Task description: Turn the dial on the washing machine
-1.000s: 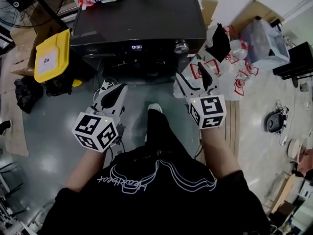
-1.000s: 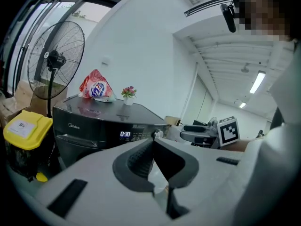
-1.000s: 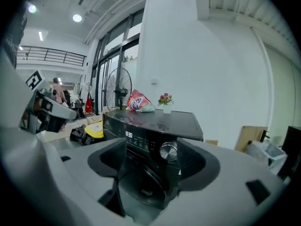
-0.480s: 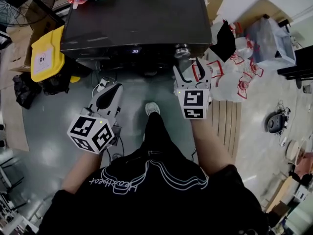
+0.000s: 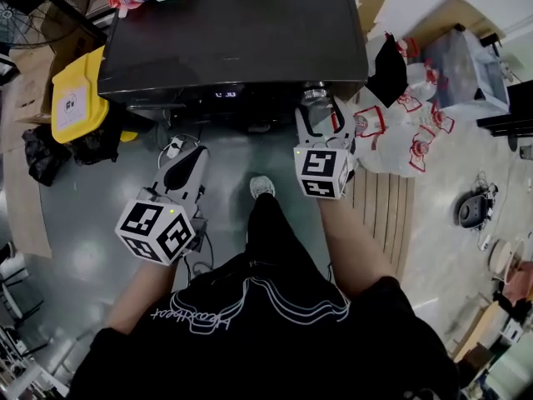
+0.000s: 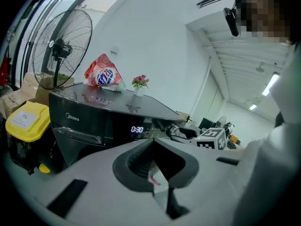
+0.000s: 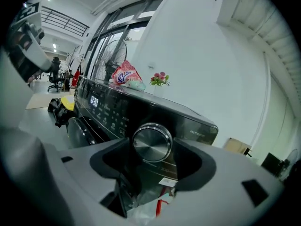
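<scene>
Black washing machine, head view: the washing machine (image 5: 233,32) fills the upper middle of the frame. Its chrome dial (image 5: 315,95) sits at the right end of the front panel.
Right gripper, head view: the right gripper (image 5: 321,112) points up the frame, just below the dial, with its two jaws standing wide to either side of it.
Left gripper, head view: the left gripper (image 5: 188,157) hangs lower left of centre, well apart from the machine.
Left gripper view: the jaws are pressed together with nothing between them. The lit display (image 6: 137,129) shows at centre, with the dial to its right.
Right gripper view: the dial (image 7: 152,143) sits at centre between the dark pads (image 7: 110,160). The jaws have just been closing, yet a gap shows on both sides and neither pad touches the dial.
Step in hand: this looks like the approach and line-up on the dial, with the grip not yet made.
Next move: probably a short push forward, then the jaws closing squarely on the rim, then a roll of the wrist. An off-centre grip could slip on the smooth metal.
</scene>
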Motion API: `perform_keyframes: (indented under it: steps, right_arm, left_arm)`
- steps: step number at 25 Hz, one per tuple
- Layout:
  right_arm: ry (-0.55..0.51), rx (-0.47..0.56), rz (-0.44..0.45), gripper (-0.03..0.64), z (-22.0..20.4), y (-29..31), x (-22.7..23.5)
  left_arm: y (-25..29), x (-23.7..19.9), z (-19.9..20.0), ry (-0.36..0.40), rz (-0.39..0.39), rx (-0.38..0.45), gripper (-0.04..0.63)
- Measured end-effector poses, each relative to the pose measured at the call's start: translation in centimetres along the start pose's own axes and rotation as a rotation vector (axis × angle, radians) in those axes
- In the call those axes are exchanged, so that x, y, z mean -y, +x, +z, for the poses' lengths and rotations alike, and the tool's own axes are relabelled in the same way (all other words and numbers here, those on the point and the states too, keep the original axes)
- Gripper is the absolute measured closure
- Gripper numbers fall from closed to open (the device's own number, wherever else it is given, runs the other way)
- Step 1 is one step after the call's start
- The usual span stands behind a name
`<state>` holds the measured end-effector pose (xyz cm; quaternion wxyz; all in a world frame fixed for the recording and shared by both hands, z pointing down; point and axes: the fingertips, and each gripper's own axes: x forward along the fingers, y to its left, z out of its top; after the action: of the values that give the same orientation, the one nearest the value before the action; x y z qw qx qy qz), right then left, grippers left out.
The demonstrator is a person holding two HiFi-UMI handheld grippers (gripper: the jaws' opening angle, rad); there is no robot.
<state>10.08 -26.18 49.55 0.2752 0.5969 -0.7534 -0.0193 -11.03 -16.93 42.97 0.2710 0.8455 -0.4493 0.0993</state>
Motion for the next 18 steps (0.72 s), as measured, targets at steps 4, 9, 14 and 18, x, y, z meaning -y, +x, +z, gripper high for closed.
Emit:
perform_keyframes:
  steps: [4, 9, 14, 18]
  right_arm:
    - [0.002, -0.007, -0.022, 0.331, -0.2, 0.6, -0.1]
    - [0.02, -0.016, -0.044, 0.331, -0.6, 0.8, -0.1]
    - [0.036, -0.012, -0.064, 0.339, -0.5, 1.0, 0.1]
    - [0.039, -0.021, -0.066, 0.334, -0.6, 0.9, 0.2]
  left_arm:
    - [-0.3, -0.5, -0.6, -0.01, 0.008, -0.012, 0.589]
    - [-0.7, -1.4, -1.3, -0.026, 0.026, -0.025, 0.589]
    - [-1.0, -2.6, -1.2, -0.048, 0.049, -0.021, 0.589]
    - [-1.0, -2.8, -1.1, -0.054, 0.052, -0.017, 0.589]
